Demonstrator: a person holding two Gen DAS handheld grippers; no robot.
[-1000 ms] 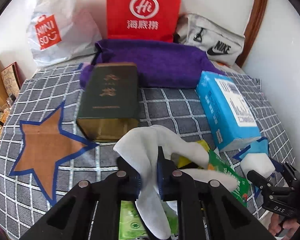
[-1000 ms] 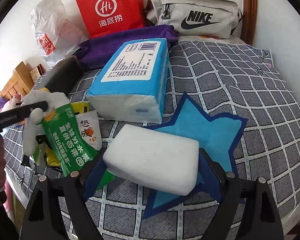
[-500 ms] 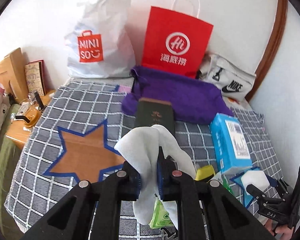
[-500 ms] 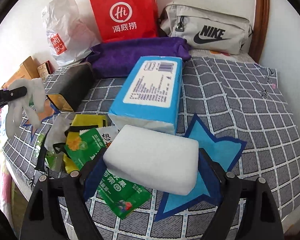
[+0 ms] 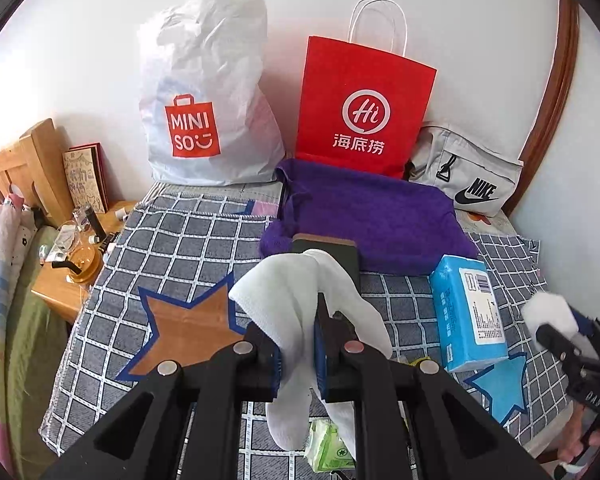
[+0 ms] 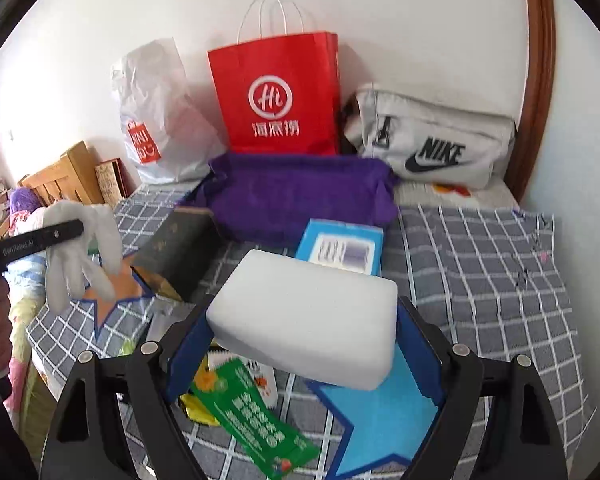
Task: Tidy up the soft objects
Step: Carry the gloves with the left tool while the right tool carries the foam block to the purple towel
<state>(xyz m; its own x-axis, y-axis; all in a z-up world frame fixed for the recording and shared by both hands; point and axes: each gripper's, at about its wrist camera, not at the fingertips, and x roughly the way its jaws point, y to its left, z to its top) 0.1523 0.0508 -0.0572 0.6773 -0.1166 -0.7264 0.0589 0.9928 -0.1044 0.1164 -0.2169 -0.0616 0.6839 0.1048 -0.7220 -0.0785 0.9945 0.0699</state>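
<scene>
We hold a white sock (image 5: pixel 300 300) pinched in the left gripper (image 5: pixel 298 354), lifted clear above the table's (image 5: pixel 172 240) front edge, its ends hanging down. The right gripper (image 6: pixel 304 336) clamps a white sponge (image 6: pixel 304 316) between its blue pads, raised over the blue star (image 6: pixel 384 412) near the front right corner. The tissue pack (image 5: pixel 468 312) lies just behind that star; the orange star (image 5: pixel 188 328) sits front left.

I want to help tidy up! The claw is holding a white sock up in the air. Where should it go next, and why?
Probably carry the white sock down toward the orange star and let go. The left gripper grips it above the checked cloth, and the star below lies bare.
</scene>
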